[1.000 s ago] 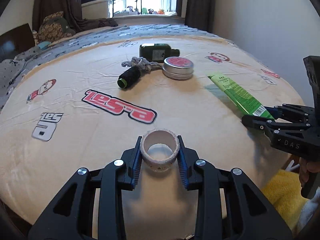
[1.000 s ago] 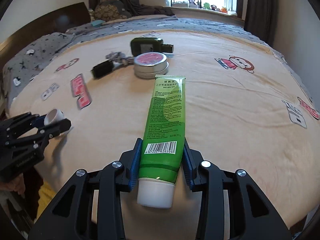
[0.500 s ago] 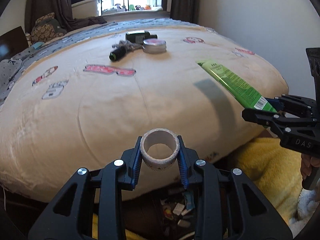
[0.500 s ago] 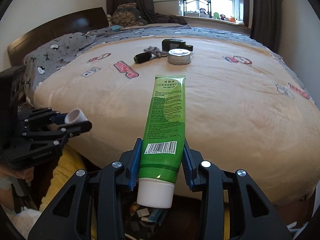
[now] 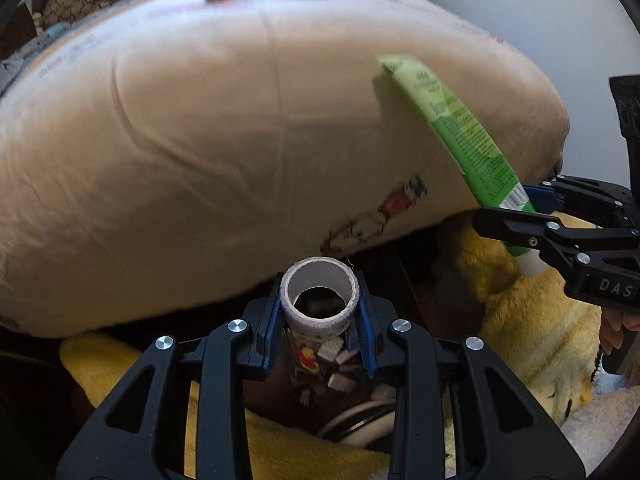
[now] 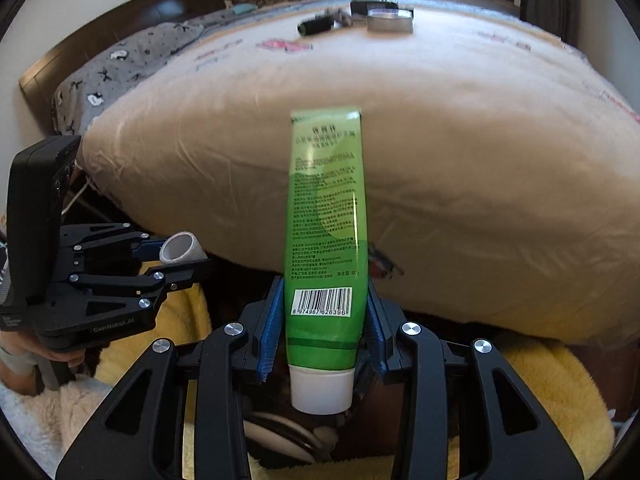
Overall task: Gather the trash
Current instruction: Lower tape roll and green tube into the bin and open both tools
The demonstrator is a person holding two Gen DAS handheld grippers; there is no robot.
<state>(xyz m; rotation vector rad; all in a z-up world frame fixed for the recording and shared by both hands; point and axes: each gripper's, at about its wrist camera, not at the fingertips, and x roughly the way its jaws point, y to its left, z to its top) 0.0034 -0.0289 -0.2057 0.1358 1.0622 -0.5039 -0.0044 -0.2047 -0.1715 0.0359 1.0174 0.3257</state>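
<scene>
Carry step — left gripper (image 5: 319, 312) clenches a white cardboard tape ring (image 5: 319, 298), right gripper (image 6: 325, 332) grips a green plastic tube (image 6: 326, 232); next, release both over the dark trash bin (image 5: 320, 372) at six o'clock.

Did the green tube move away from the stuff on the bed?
Yes. The green tube, gripped in the right claw, has come back off the bed; the round tin now looks farther away, and the tube's cap hangs past the bed's edge.

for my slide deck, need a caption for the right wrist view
Right tongs grip a green tube beyond the bed's edge; left tongs hold a tape roll.
</scene>
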